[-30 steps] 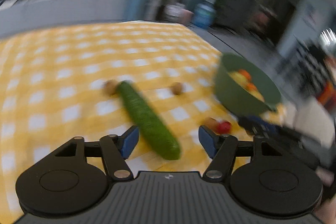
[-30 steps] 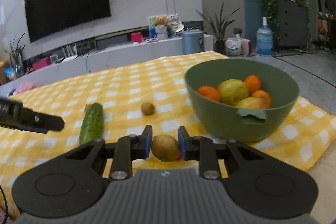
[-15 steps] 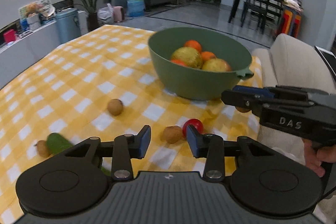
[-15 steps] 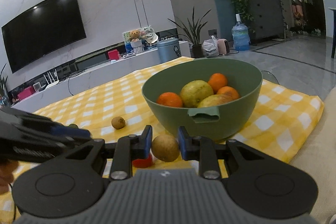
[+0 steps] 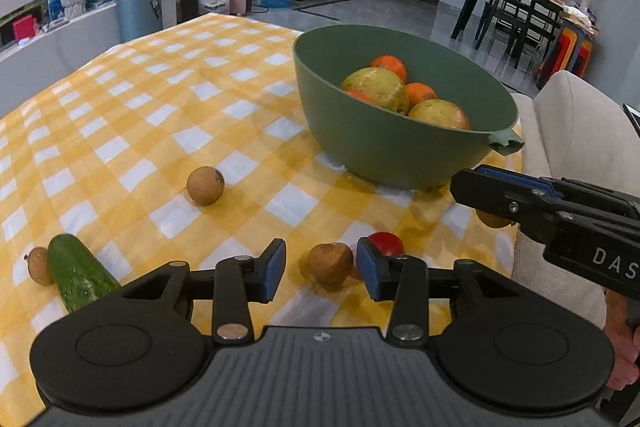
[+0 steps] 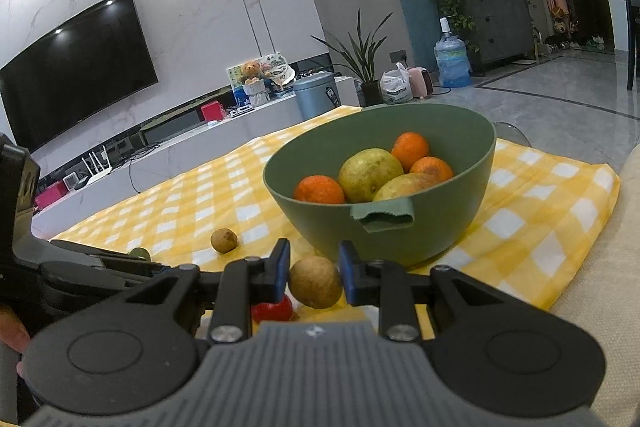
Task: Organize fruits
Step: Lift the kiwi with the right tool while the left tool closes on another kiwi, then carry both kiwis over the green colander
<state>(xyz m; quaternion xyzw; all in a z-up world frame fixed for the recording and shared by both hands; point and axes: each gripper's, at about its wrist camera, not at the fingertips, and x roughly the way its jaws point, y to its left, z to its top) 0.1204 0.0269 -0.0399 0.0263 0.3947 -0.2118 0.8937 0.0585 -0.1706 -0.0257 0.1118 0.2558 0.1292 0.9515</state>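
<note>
The left gripper has just been opening a little; its jaws stand apart around a brown fruit on the checked cloth, pads clear of it. A red fruit lies just beyond the right pad. The right gripper is clamped on a second brown fruit, held near the cloth's front edge. Left lie a cucumber and a small brown fruit; another brown one sits mid-cloth. Beyond, the green bowl holds oranges and pears.
</note>
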